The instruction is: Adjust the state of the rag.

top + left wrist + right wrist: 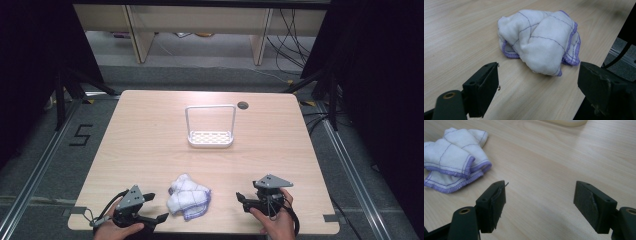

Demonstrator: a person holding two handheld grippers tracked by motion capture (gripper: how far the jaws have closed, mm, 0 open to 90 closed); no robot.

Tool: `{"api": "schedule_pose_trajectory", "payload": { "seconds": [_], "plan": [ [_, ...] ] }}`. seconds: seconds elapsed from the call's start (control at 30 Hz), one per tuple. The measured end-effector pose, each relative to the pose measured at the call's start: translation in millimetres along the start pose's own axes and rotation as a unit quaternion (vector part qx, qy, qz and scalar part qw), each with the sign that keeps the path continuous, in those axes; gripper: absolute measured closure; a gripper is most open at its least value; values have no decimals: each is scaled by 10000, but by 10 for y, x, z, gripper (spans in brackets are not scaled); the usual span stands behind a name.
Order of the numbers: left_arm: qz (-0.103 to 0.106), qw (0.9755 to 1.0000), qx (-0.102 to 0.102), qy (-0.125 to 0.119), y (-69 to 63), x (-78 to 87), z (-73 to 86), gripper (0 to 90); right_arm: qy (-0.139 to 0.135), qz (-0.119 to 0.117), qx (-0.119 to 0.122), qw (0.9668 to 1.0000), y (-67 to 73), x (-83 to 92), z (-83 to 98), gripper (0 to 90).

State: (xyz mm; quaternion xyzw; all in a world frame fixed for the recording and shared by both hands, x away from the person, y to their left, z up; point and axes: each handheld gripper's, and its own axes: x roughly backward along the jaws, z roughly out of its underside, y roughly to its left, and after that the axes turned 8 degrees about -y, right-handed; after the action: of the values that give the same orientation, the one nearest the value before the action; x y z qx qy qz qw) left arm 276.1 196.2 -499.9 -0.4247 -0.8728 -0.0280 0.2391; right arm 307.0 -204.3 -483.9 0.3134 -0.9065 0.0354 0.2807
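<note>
Crumpled white cloth with purple stitched hem [188, 197] lies near the table's [150, 130] front edge, between the left gripper [161, 218] and the right gripper [240, 199], touching neither. Both sets of jaws stand wide apart, nothing between them. Bare wood surrounds the cloth. High view adds a white wire-handled rack [210, 127] well behind; left gripper view shows the table edge just past the cloth.

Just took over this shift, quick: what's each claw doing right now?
Left claw: open, holding nothing; the crumpled cloth lies just ahead of it.
Right claw: open, holding nothing, bare table between its jaws.
</note>
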Motion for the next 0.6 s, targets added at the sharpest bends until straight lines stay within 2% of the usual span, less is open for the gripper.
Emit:
{"api": "schedule_pose_trajectory", "payload": {
  "seconds": [0.23, 0.37, 0.43, 0.5, 0.57, 0.6],
  "plan": [
    [0, 10000, -8, 34, -18, 8, -2, 185, -19, -39, 67, 10000, 26, 1, -12, 290],
    [-83, 9999, -77, 69, -30, 11, -3, 217, -64, -63, 97, 9999, 52, 5, -26, 310],
    [-29, 9999, -51, 109, -29, 22, -14, 242, -43, -188, 160, 9997, 82, -1, -41, 335],
    [-36, 10000, -41, 81, -44, 17, -13, 256, -79, -211, 178, 9996, 129, -4, -50, 348],
    [-56, 9999, -99, 78, -62, 10, -11, 272, -86, -282, 255, 9992, 176, -8, -65, 358],
    [24, 9999, -93, 124, -67, 13, -15, 276, -38, -320, 281, 9991, 208, -7, -76, 362]
  ]
}}
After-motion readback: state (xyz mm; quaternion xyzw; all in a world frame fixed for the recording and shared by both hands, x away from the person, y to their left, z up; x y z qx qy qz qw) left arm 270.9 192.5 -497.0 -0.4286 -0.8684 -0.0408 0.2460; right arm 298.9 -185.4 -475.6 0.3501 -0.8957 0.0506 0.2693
